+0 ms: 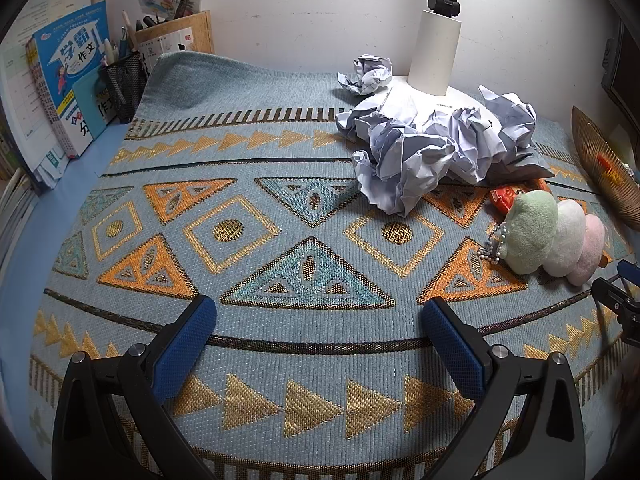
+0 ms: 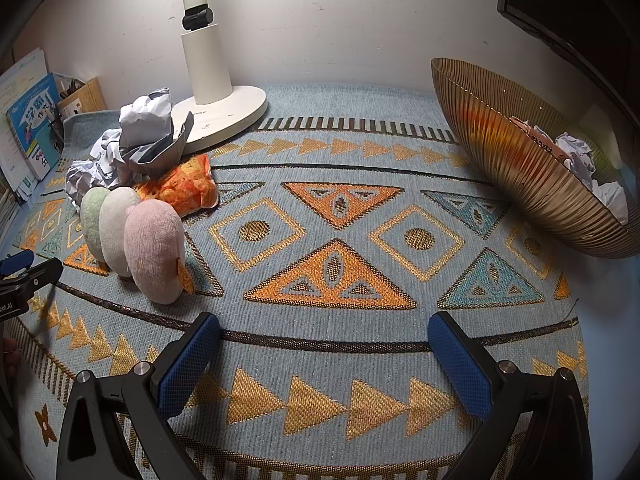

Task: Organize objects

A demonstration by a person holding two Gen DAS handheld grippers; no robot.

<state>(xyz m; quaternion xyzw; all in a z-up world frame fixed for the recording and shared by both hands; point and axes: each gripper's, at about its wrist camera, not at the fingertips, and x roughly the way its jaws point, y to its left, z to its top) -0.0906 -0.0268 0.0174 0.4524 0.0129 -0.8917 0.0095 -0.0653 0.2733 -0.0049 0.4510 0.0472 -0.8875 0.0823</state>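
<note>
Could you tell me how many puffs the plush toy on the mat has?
3: green nearest the crumpled paper, white in the middle, pink nearest the camera in the right wrist view.

Bare mat (image 2: pixel 340 184) midway between plush toy (image 2: pixel 152 248), crumpled paper (image 1: pixel 420 152) and ribbed bowl (image 2: pixel 500 160).

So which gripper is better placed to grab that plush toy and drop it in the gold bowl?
Probably the right gripper. It is open, and its view shows both the plush toy and the gold bowl. The left gripper sees only the bowl's edge, far to its right.
</note>
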